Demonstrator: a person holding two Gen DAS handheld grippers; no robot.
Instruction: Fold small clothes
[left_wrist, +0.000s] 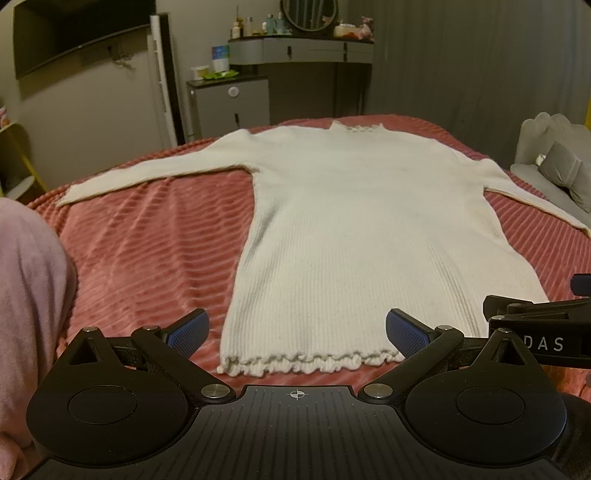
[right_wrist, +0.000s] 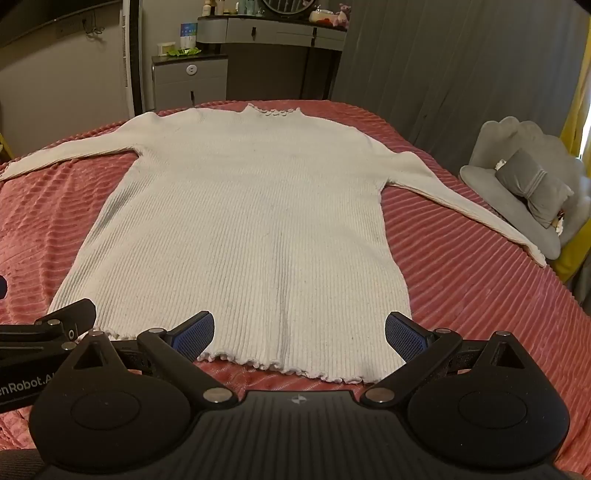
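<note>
A cream ribbed long-sleeve top lies flat on a pink striped bedspread, collar at the far end, both sleeves spread out sideways, frilled hem nearest me. My left gripper hovers open above the hem, its blue pads wide apart with nothing between them. My right gripper is likewise open over the hem, a little to the right. Each gripper's black body shows at the edge of the other's view.
A pink garment or sleeve fills the left edge of the left wrist view. Beyond the bed stand a grey dressing table and a small cabinet. A grey chair with a cushion sits right of the bed.
</note>
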